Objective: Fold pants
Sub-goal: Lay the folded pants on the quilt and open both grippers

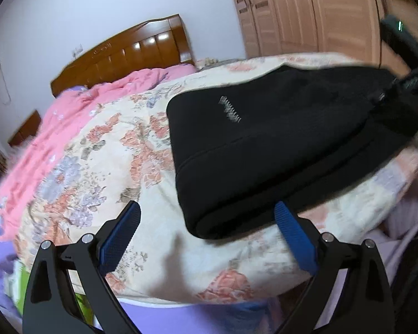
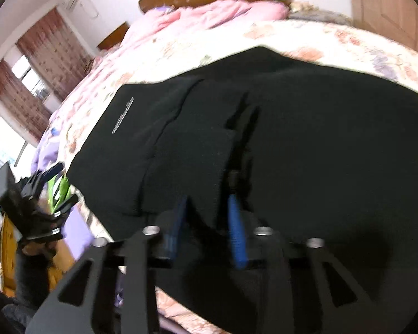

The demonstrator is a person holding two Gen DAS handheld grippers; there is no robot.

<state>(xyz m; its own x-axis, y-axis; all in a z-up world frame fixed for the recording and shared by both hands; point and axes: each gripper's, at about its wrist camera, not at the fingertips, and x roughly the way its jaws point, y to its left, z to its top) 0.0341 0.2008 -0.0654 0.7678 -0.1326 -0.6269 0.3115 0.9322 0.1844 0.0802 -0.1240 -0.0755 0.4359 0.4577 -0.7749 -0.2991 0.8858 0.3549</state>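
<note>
Black pants [image 1: 278,139] lie folded on a floral quilt [image 1: 111,144] near the bed's foot edge, a small pale logo facing up. My left gripper [image 1: 207,211] stands open just before their near corner, its right blue pad [image 1: 289,222] at the cloth's edge and nothing between the fingers. In the right wrist view the pants [image 2: 320,139] fill the middle, and my right gripper [image 2: 207,203] is shut on a raised fold of the black cloth. The right gripper [image 1: 404,80] also shows at the pants' far right end. The left gripper [image 2: 65,183] shows at the bed's edge.
A pink blanket [image 1: 69,117] lies along the quilt's far side below a wooden headboard [image 1: 131,53]. A wooden wardrobe [image 1: 306,11] stands behind the bed. Curtained windows [image 2: 28,83] are on the left. A purple sheet [image 1: 167,317] and something green [image 1: 80,303] show below the bed's edge.
</note>
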